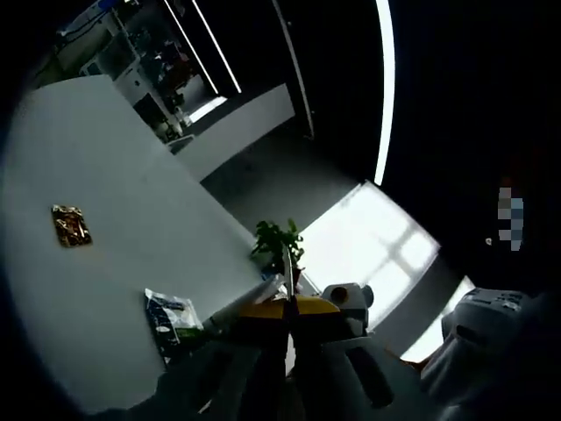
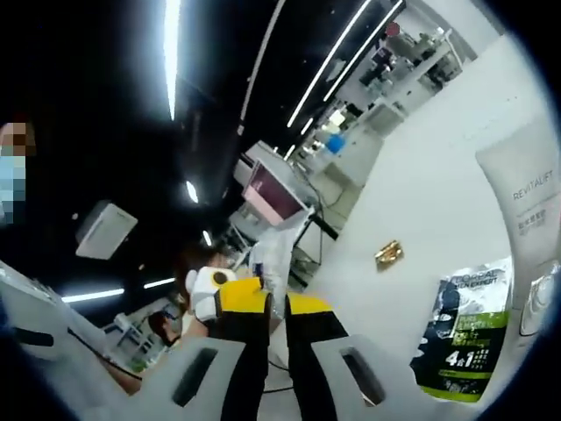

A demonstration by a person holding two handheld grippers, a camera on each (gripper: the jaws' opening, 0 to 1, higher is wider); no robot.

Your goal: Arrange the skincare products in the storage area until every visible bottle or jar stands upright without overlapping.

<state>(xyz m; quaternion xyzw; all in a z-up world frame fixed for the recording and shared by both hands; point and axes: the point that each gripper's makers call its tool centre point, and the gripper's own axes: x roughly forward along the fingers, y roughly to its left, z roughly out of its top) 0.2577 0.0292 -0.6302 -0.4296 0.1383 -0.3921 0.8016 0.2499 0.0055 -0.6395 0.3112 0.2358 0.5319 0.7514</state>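
Observation:
My left gripper is raised off the white table, its yellow-tipped jaws pressed on a thin white sliver seen edge-on. A blue-black sachet lies flat near the jaws and a gold sachet further off. My right gripper is shut, with only a narrow dark slit between its jaws. Right of it are a white Revitalift tube, a green-black sachet, the gold sachet and the edge of a white container. Each gripper appears beside the other: the right gripper and the left gripper.
Both views are strongly tilted toward the dark ceiling with strip lights. A potted plant stands past the table edge. A person's white sleeve is at the right. Shelves and equipment fill the room beyond.

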